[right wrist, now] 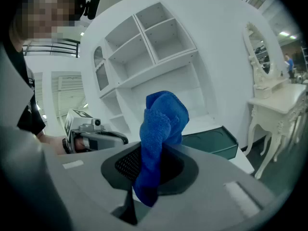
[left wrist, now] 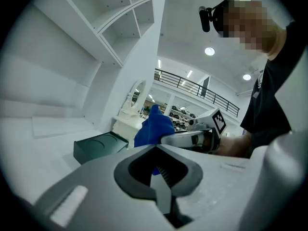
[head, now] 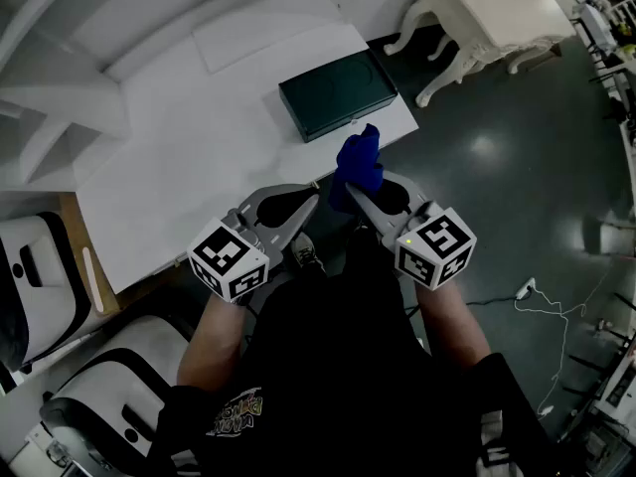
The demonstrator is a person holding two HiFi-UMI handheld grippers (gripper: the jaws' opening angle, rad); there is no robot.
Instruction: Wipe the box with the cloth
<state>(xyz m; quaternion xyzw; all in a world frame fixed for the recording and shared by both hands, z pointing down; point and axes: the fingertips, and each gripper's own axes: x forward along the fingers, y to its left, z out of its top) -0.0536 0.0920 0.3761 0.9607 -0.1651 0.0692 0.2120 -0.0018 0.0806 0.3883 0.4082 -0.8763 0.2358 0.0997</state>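
Note:
A dark green box (head: pixel 338 93) lies at the right end of the white table (head: pixel 189 157), near its front edge; it also shows as the box (left wrist: pixel 98 147) and the box (right wrist: pixel 214 142). My right gripper (head: pixel 350 195) is shut on a blue cloth (head: pixel 359 165), held up just in front of the table edge, short of the box. The cloth (right wrist: pixel 160 138) bunches up out of the jaws. My left gripper (head: pixel 313 199) is shut with nothing in it, beside the right one and off the table edge. The cloth (left wrist: pixel 153 127) shows beyond it.
White shelving (head: pixel 60 78) stands along the table's left and back. A flat white sheet (head: pixel 268 33) lies behind the box. An ornate cream table (head: pixel 497 13) stands at the right on the dark floor. White chairs (head: pixel 30 276) stand at the lower left.

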